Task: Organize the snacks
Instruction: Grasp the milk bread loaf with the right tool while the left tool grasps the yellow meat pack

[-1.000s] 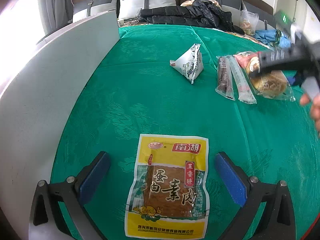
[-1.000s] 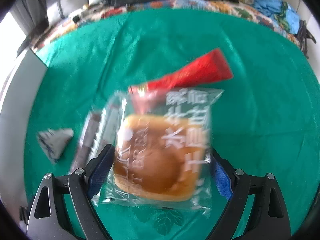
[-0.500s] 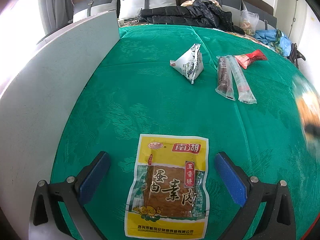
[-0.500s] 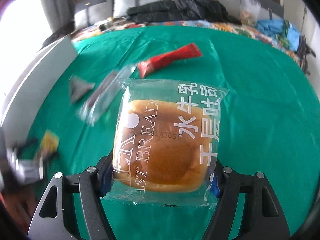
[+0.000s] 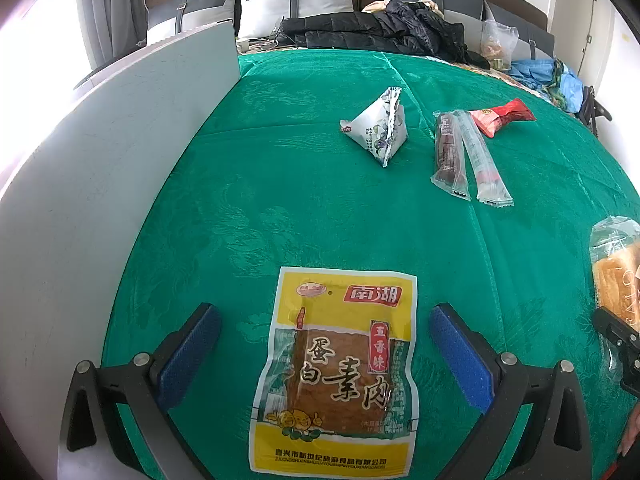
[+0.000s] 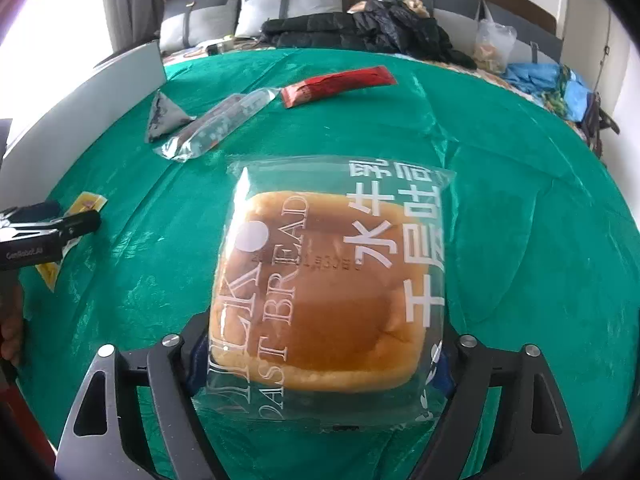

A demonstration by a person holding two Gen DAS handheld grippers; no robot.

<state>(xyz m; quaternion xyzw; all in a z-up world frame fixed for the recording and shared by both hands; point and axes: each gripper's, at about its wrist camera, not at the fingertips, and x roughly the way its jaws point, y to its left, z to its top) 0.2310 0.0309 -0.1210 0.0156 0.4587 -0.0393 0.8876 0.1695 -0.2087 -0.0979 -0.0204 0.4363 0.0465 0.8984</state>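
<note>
Green patterned cloth (image 5: 304, 208), yellow packet (image 5: 340, 364)

On the tablecloth (image 5: 280, 208), the tofu packet (image 5: 336, 372) lies nearest; far behind it, left to right (well apart from it): triangular packet (image 5: 378, 126), two stick packets (image 5: 466, 156), red packet (image 5: 502, 116).

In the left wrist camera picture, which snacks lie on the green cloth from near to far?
Yellow packet → two clear-wrapped sticks → white triangular packet → red packet.
</note>
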